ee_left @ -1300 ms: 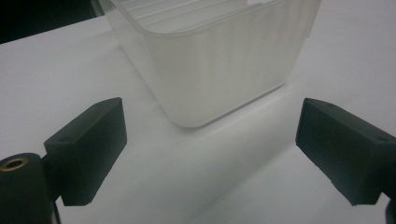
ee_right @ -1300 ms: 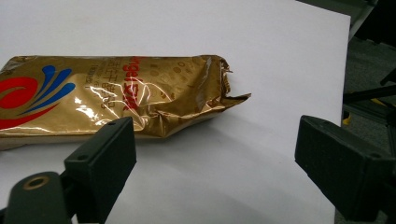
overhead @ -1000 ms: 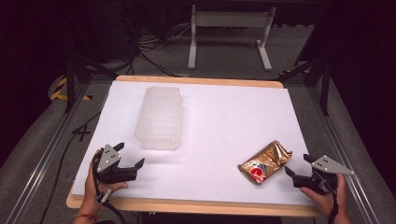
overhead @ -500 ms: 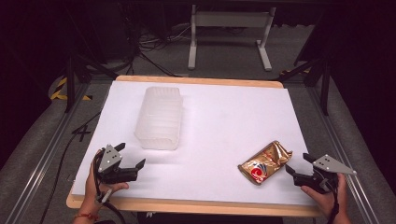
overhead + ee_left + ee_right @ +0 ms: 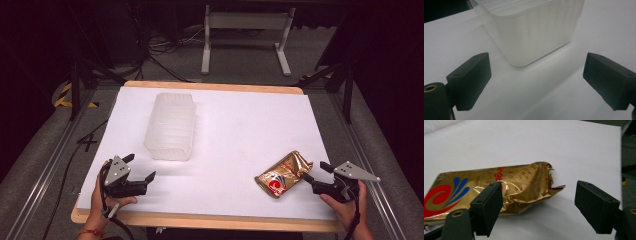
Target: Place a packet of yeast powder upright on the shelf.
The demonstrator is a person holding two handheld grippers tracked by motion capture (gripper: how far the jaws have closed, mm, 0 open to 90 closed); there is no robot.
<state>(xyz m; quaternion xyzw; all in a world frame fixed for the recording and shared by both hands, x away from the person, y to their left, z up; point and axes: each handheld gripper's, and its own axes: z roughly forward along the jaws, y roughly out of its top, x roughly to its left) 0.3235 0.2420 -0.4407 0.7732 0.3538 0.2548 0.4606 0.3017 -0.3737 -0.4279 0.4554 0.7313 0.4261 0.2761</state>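
Note:
A gold foil packet [image 5: 283, 174] with a red and blue swirl lies flat at the front right of the white table [image 5: 240, 130]. My right gripper [image 5: 315, 171] sits just right of it, open. Its jaws have just been closing, and the packet's torn, crumpled end [image 5: 534, 182] lies between them [image 5: 541, 205] with no pad pressing on it. A translucent ribbed plastic container [image 5: 171, 125] stands at the left middle. My left gripper [image 5: 141, 167] rests at the front left, open and empty, with the container's near corner [image 5: 531, 35] just beyond its jaws [image 5: 539, 82].
The wooden table edge [image 5: 200, 221] runs along the front under both hands. Beyond the far edge, a metal stand [image 5: 245, 30] and cables [image 5: 160, 55] are on the dark floor. Rails [image 5: 47, 165] flank the table on both sides.
My right gripper has shifted very slightly at the packet's end. The left gripper, the packet and the container have not moved.

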